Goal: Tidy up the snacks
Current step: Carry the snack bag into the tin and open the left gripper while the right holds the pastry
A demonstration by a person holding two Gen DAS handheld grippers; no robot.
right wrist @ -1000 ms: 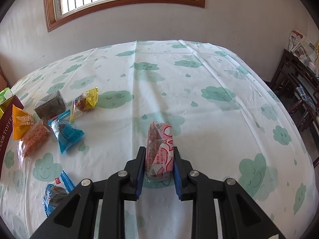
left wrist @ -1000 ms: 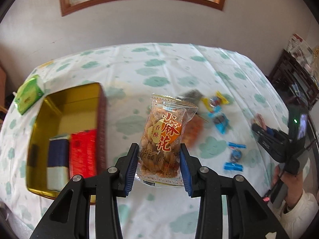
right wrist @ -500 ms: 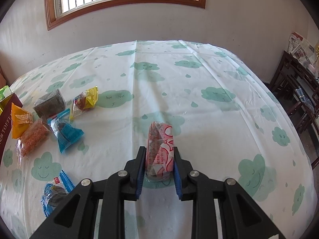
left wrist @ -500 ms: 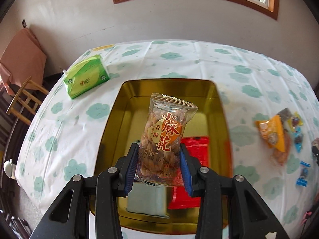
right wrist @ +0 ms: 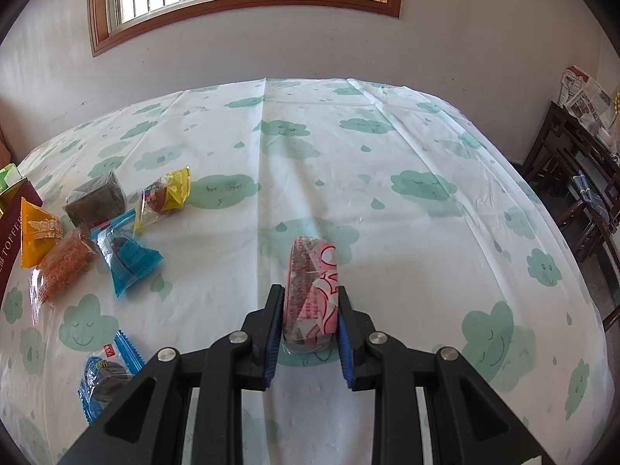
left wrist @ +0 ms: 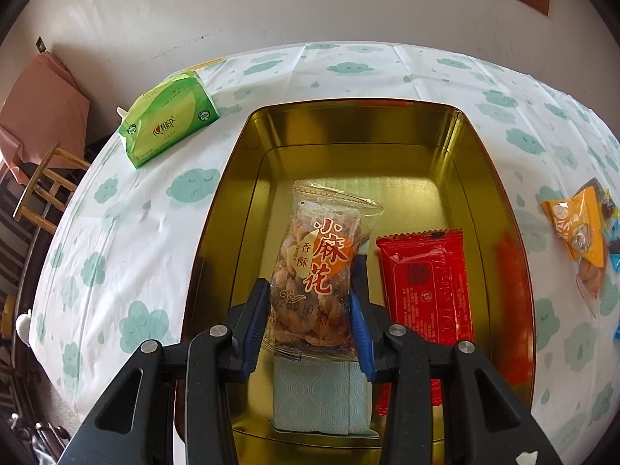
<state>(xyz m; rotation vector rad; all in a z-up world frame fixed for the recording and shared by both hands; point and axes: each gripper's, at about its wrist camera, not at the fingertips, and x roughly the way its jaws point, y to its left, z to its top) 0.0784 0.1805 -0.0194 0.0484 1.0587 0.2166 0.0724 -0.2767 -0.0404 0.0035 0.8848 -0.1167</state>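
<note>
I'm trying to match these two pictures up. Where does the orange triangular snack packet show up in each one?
Left wrist view: the orange packet lies at the far right edge, on the tablecloth right of the gold tin.
Right wrist view: the orange packet lies at the far left, beside the tin's dark red outer wall.
Shared landmark: the white tablecloth with green clouds, and the tin itself.

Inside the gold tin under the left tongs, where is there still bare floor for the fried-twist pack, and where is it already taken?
The gold tin: its far half, toward the back wall, is bare, as is the strip along its left wall. The near end is crowded: red packet against the right side, pale blue packet at the near middle, below the fried-twist pack.
</note>
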